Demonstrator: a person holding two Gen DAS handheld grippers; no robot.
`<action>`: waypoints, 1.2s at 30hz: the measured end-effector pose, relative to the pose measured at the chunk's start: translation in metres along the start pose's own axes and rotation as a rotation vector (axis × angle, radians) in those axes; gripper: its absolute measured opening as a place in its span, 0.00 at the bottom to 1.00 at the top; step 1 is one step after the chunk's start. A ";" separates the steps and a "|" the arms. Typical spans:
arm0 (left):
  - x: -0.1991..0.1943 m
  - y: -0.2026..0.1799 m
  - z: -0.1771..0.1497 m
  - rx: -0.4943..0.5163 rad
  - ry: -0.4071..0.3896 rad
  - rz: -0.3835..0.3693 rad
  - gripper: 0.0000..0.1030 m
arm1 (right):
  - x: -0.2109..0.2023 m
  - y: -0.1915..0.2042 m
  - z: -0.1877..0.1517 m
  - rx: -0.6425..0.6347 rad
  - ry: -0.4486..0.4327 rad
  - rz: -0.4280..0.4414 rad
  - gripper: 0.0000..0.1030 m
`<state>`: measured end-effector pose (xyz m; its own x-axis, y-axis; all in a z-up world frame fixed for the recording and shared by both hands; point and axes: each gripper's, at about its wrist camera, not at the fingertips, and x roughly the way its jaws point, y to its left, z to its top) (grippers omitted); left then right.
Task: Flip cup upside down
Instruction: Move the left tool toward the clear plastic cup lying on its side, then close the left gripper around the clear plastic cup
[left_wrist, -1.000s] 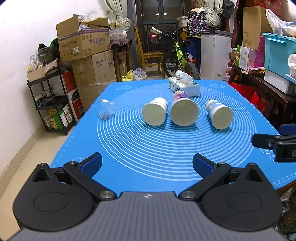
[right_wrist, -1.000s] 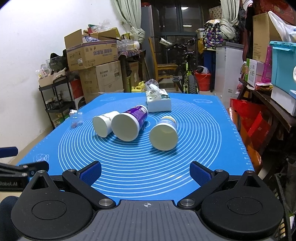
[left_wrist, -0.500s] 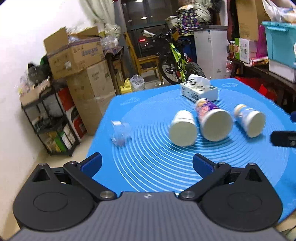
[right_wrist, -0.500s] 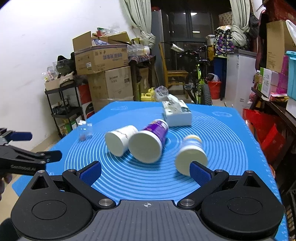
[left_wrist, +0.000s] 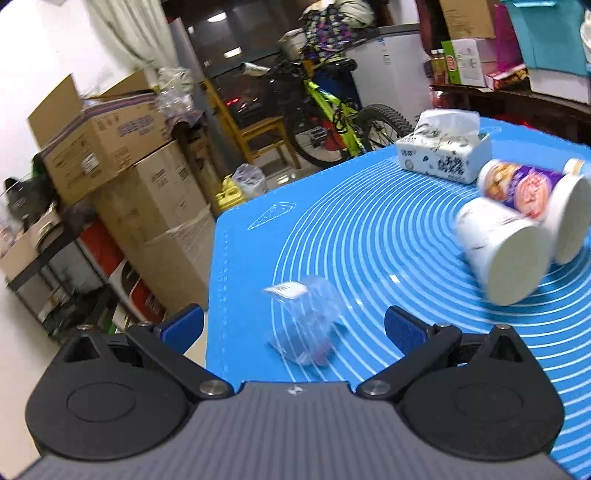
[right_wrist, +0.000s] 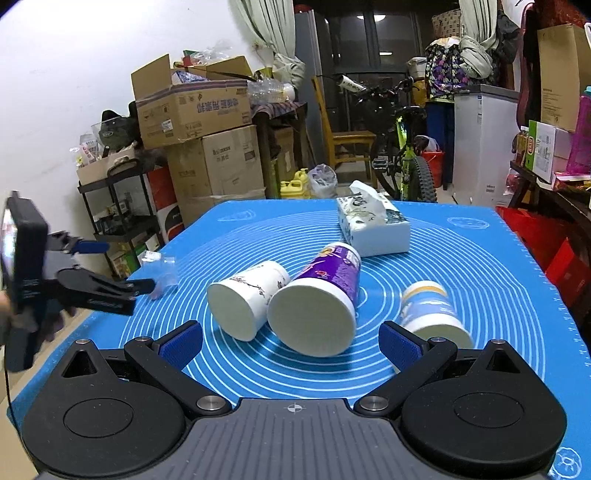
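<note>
Left gripper (left_wrist: 293, 325) has its jaws wide apart, nothing between the pads, aimed at a small clear plastic cup (left_wrist: 308, 325) near the left edge of the blue mat (left_wrist: 369, 206). The clear cup is blurred; whether it stands upright or tips I cannot tell. From the right wrist view the same clear cup (right_wrist: 162, 275) sits just past the tip of the left gripper (right_wrist: 140, 286), near the mat's left edge.

Right gripper (right_wrist: 291, 341) also spread open, holding nothing, low over the near edge of the mat (right_wrist: 480, 266). Three paper cups lie on their sides mid-mat, mouths toward the near edge: white floral cup (right_wrist: 247, 299), purple cup (right_wrist: 321, 299) touching it on the right, and a blue-and-yellow cup (right_wrist: 432, 314) apart, further right, partly behind the right pad. A tissue box (right_wrist: 373, 223) sits behind the purple cup toward the far edge. Cardboard boxes (right_wrist: 199, 110) and a bicycle (right_wrist: 402, 147) stand beyond the table.
</note>
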<state>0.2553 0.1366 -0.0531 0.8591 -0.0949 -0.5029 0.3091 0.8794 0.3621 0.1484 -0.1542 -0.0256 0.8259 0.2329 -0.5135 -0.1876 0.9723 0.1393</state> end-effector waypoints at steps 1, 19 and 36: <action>0.008 0.004 0.000 0.003 0.006 -0.017 1.00 | 0.004 0.002 0.000 -0.005 0.003 -0.004 0.98; 0.060 0.041 -0.010 -0.189 0.068 -0.214 0.69 | 0.034 0.014 -0.006 -0.032 0.037 -0.031 0.98; -0.060 -0.034 0.013 -0.221 -0.027 -0.127 0.68 | -0.016 0.001 -0.005 -0.045 0.005 -0.049 0.98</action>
<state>0.1983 0.1064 -0.0250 0.8304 -0.2211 -0.5114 0.3214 0.9399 0.1155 0.1327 -0.1565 -0.0216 0.8320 0.1852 -0.5229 -0.1712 0.9823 0.0756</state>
